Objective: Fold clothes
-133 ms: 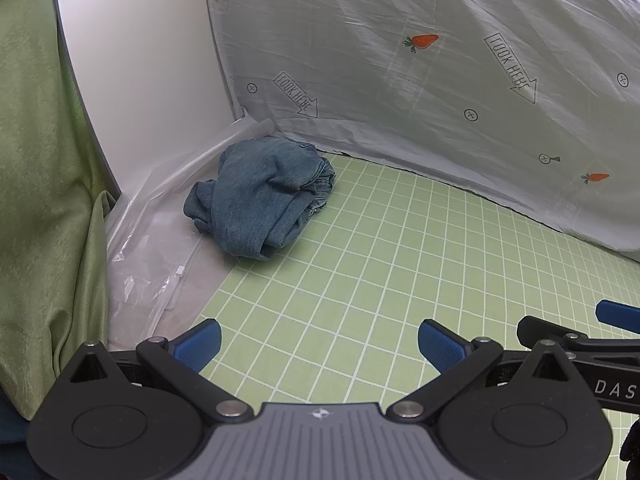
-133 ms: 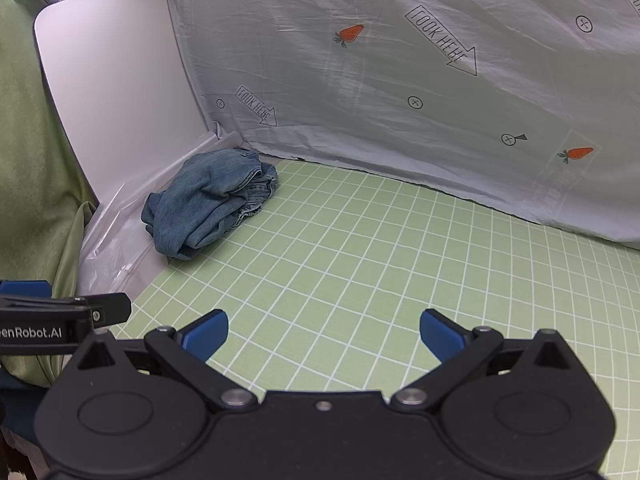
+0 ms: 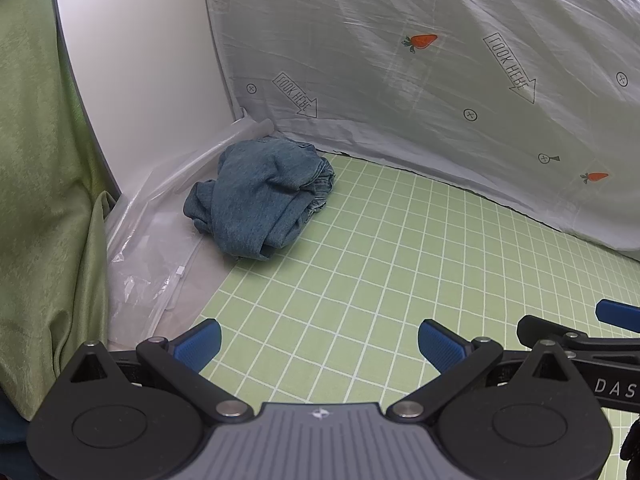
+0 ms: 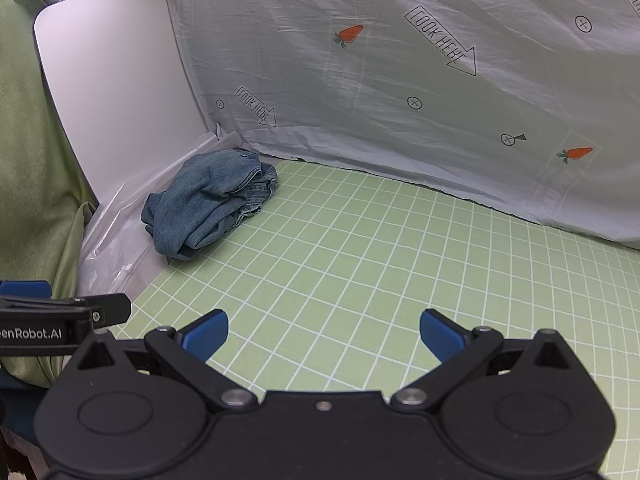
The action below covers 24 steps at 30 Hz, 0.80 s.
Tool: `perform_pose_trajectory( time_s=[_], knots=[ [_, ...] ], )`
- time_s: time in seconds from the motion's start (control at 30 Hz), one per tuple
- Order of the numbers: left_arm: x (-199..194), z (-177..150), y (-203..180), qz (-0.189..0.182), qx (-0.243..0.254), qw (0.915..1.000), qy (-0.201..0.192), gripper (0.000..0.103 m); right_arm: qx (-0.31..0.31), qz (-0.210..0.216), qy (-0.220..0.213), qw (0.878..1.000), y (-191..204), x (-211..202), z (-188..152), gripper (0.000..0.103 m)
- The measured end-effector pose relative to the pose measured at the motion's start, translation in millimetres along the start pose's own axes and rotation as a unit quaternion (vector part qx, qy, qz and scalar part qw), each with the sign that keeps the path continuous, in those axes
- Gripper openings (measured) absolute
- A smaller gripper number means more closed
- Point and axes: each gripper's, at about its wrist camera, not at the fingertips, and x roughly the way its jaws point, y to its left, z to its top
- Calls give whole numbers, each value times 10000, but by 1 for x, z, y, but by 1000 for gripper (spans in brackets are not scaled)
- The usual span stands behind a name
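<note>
Denim garment (image 3: pixel 264 196) crumpled and unmoved in mat (image 3: pixel 380 280) corner, left gripper (image 3: pixel 319 342) and right gripper (image 4: pixel 324 334) still spread, empty

Two wrist cameras, side by side, both facing the far left corner.

Taking the crumpled denim garment (image 3: pixel 262 198) as landmark: the left wrist view looks forward and down over its own wide-spread blue fingers (image 3: pixel 198 344), the garment ahead and slightly left, nearer than in the other view. The right wrist view sits to the right and farther back; the garment (image 4: pixel 210 202) lies ahead-left. Both share the garment, the green grid mat (image 3: pixel 380 264) and the printed grey sheet (image 4: pixel 380 80) behind it.
</note>
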Motion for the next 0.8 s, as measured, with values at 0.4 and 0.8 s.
perform_pose_trajectory(
  time_s=[0.4, 0.8],
  knots=[
    [-2, 1, 3, 4, 17, 10000, -24, 103, -46, -5, -40, 10000, 1, -3, -4, 103],
    [-2, 4, 1, 29, -2, 10000, -31, 103, -8, -19, 13, 10000, -1, -1, 0, 103]
  ],
)
